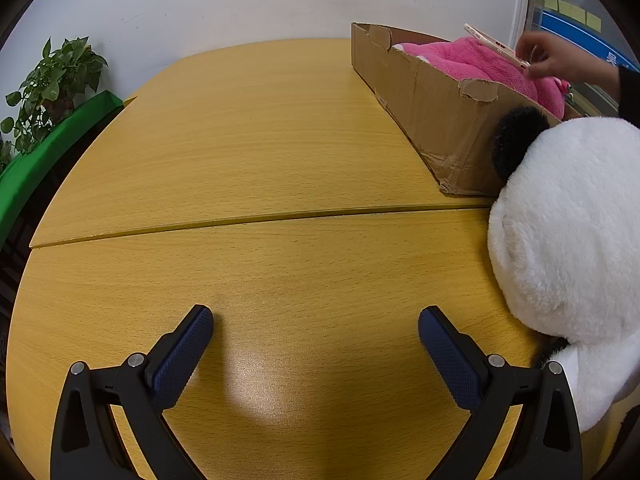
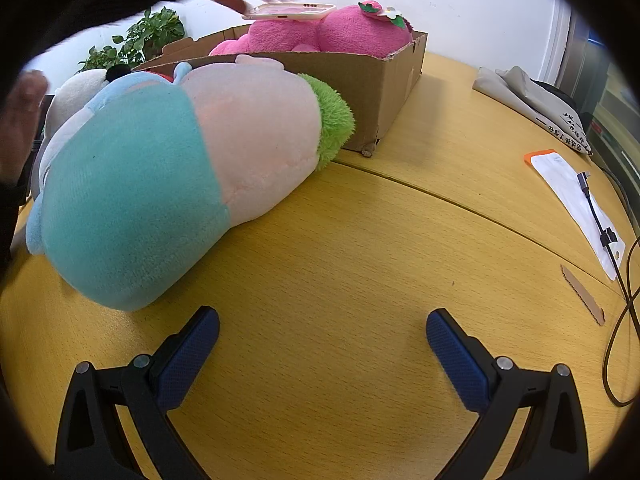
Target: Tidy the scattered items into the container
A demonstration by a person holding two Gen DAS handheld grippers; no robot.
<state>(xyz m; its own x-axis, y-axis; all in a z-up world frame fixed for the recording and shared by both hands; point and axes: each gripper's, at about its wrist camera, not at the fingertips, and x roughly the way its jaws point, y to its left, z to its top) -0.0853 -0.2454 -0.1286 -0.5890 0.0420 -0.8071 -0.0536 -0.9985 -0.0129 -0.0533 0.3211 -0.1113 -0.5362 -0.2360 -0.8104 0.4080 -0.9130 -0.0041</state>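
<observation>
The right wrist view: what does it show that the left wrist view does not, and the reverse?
Only the right wrist view shows the teal and pink plush toy on the table beside the box, the grey bag, the white pouch and the cable. Only the left wrist view shows the green board. Both show the cardboard box, the pink plush in it, the phone, the white plush, the plant and an open gripper.

Left gripper: jaws spread wide, nothing between the blue pads, held low and level over the bench. Right gripper: likewise wide apart and empty, same low pose. A bare hand (dark sleeve) is raised at upper right in the left view; in the right view it appears blurred at top.
</observation>
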